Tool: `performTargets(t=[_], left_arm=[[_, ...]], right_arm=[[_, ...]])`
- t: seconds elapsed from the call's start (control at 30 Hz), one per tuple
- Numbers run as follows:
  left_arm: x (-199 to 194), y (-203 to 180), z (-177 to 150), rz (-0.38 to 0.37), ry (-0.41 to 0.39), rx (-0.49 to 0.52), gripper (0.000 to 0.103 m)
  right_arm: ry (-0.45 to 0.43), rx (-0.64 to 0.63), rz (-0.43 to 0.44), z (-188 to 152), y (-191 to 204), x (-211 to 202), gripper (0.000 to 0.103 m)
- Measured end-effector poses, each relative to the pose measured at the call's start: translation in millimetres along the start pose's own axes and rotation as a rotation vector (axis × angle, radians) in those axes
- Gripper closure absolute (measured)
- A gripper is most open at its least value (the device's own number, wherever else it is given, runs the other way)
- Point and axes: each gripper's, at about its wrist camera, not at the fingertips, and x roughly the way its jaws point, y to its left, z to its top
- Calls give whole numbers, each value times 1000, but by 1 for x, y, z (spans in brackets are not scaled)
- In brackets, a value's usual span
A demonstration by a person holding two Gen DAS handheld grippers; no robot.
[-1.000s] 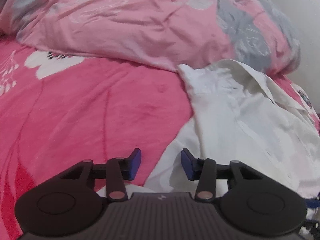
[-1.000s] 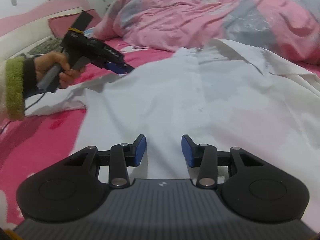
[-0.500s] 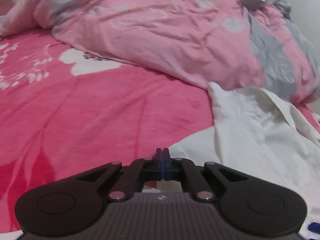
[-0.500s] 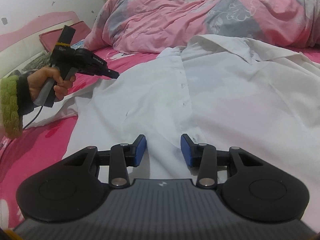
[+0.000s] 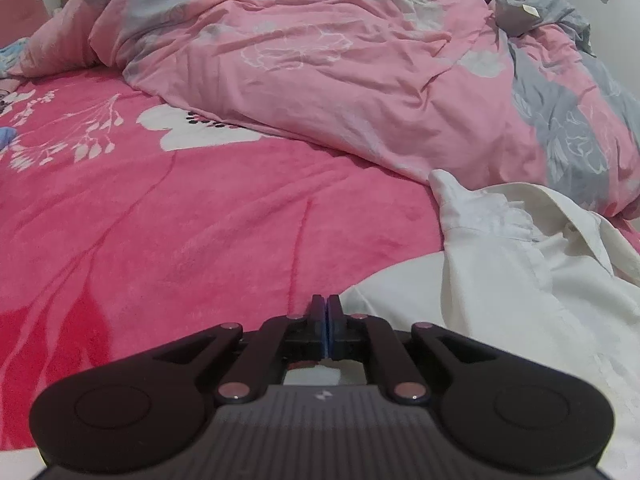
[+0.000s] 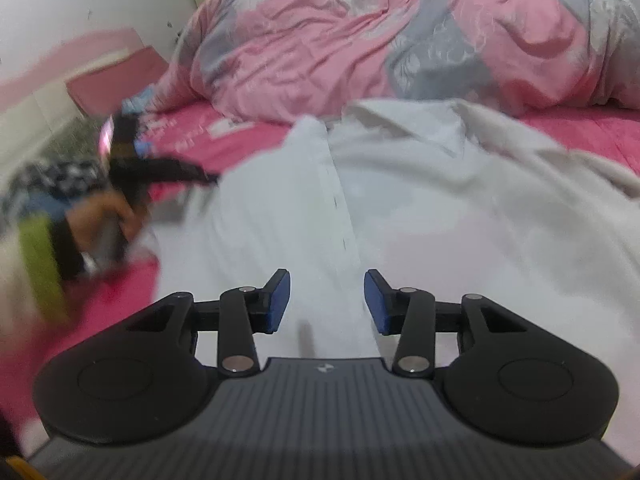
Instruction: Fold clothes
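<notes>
A white button-up shirt point(image 6: 420, 208) lies spread on the bed, its collar toward the duvet and its button strip running up the middle. My right gripper point(image 6: 325, 300) hovers open over the lower part of the strip, nothing between its blue pads. My left gripper point(image 5: 326, 320) is shut at the shirt's point(image 5: 500, 300) left edge, with white cloth showing just under its fingers. In the right wrist view that left gripper point(image 6: 160, 172) is blurred, held by a hand point(image 6: 100, 216) at the shirt's left side.
A crumpled pink and grey duvet point(image 5: 320, 60) is piled along the far side of the bed. Bright pink flowered bedding point(image 5: 180, 220) stretches out left of the shirt. A pink pillow point(image 6: 116, 76) and a pale wall stand at far left. A green cuff point(image 6: 38, 264) covers the wrist.
My left gripper went from open to shut at the shirt's left edge and now tilts up, showing more duvet. The right gripper stayed open and moved forward along the button strip.
</notes>
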Motion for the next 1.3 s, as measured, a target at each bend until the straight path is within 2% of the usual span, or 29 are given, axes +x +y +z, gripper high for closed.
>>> performTargets(t=[0.1,0.17,0.23,0.3,0.4,0.63,0.7,0.77,0.8,0.9,1.0,1.13,1.3], left_arm=[[0,-2,-3,9,-17,5,100],[0,-2,-3,10,-24,7,99],[0,-1,-4,8,-29,3,99],[0,-1,-5,6,-36,0,99],[0,-1,-8,9,-50,4,99],[1,3,-9,-7,-65,-13,98],[1,3,-10,-8,-69,-15,98],[1,3,-10,-9,-71,-16,98],[1,3,-11,-9,-72,-17,98],[1,4,-11,-10,-74,-19,98],[1,4,-11,-10,-74,-18,98],[1,4,-11,-8,-74,-16,98],[1,3,-10,-1,-74,-8,98]], right_arm=[[42,77,94,43,-8,18,61],[56,121,165,67,-12,48,61],[60,141,192,84,-11,86,61],[66,151,192,100,-10,127,61],[75,143,147,120,-9,186,61],[103,174,104,137,-21,246,61],[111,184,92,142,-24,263,74],[100,155,107,139,-22,258,99],[81,135,107,138,-20,253,102],[25,74,108,135,-14,237,102],[-34,101,75,132,-23,222,102],[-35,98,32,128,-30,225,102],[-26,103,11,125,-30,247,101]])
